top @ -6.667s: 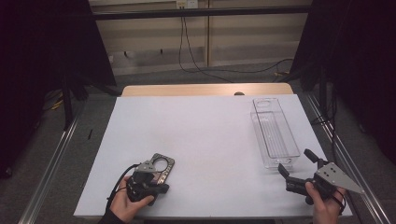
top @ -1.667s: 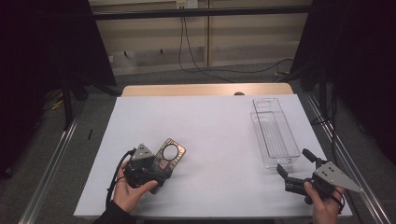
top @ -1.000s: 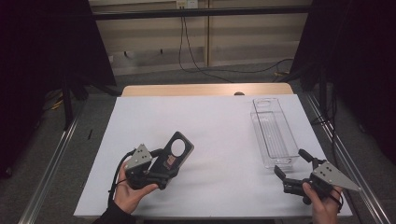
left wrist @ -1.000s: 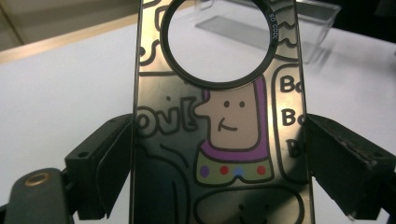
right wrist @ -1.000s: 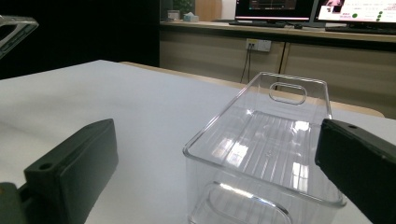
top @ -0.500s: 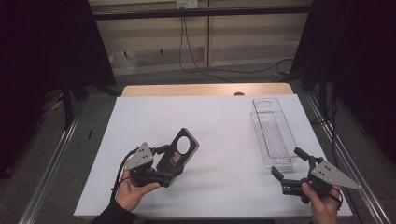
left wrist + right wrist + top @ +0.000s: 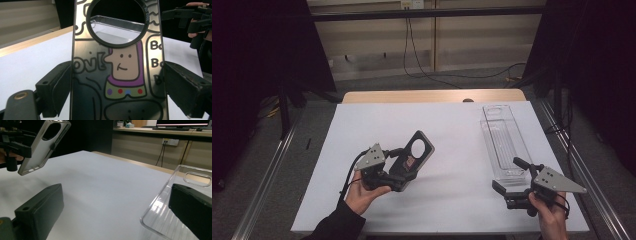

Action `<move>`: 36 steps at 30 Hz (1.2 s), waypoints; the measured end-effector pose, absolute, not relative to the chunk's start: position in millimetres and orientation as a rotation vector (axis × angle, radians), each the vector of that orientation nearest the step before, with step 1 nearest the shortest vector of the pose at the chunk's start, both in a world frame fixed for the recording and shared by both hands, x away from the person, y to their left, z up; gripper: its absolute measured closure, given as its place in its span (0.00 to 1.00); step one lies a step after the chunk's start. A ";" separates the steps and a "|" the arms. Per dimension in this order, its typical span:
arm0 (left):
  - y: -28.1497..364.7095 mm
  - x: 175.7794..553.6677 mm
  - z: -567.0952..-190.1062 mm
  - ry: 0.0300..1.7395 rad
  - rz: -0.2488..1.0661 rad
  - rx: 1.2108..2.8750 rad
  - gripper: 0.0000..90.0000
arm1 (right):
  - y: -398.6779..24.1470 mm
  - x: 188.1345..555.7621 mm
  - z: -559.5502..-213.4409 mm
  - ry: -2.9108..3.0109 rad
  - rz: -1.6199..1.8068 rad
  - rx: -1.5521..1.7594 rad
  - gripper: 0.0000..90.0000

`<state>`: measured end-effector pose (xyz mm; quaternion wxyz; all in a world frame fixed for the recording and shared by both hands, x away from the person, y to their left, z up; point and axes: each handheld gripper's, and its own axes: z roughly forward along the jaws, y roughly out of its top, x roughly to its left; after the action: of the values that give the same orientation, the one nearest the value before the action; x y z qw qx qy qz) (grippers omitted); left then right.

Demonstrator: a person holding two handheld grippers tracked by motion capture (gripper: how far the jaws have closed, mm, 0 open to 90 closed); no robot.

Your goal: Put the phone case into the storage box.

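A dark phone case (image 7: 416, 151) with a round camera hole and a cartoon print is lifted off the table and tilted up. My left gripper (image 7: 404, 167) is shut on its two long sides. In the left gripper view the case (image 7: 120, 75) stands between both black jaws, which press on its edges. The right gripper view has the case (image 7: 42, 147) at the upper left, its pale inner side facing me. My right gripper (image 7: 508, 174) is open near the front right of the table, right at the near end of a clear plastic tray (image 7: 488, 140), with nothing between its jaws.
A white sheet (image 7: 462, 125) covers the table, with a wooden strip (image 7: 432, 96) along its far edge. The tray's near rim (image 7: 160, 195) rises just inside my right jaw. Metal rails (image 7: 267, 180) run down both sides of the table.
The left gripper has raised the phone case from flat on the table, tipped it up and carried it right. The right gripper has shifted a little left and up.
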<state>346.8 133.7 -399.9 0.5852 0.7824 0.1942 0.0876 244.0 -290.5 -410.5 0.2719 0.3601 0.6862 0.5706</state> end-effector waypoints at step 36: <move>114.1 324.1 -402.8 0.262 0.069 1.847 0.14 | -215.2 278.4 -390.4 2.132 1.758 0.690 0.00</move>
<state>324.1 114.1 -402.8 0.5949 0.7953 0.1129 0.0297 278.4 -215.2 -390.4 0.1464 0.2396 0.7404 0.6107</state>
